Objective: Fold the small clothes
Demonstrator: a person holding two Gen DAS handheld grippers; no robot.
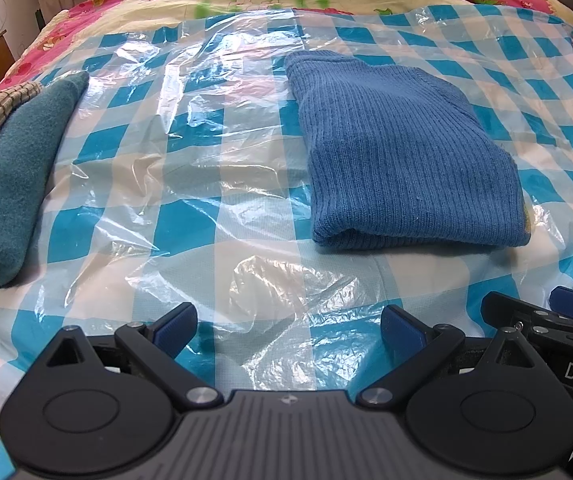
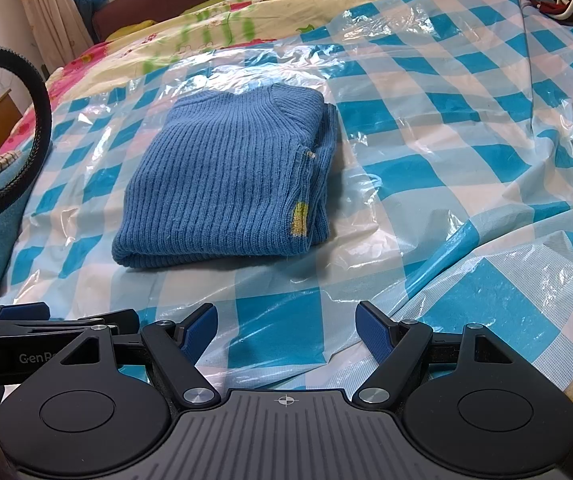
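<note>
Checked plastic sheet (image 2: 426,176) bears folded sweater (image 2: 226,176); both grippers' fingers (image 1: 176,328) (image 2: 202,328) spread, seemingly empty.

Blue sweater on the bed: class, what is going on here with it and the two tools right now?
A person holds a two-finger tool in each hand, folding small clothes on a bed covered by a blue-and-white checked plastic sheet. The blue knitted sweater lies folded into a compact bundle on the sheet. The left tool and right tool are both open, empty and short of the sweater, touching nothing. A teal cloth lies off to the left.
</note>
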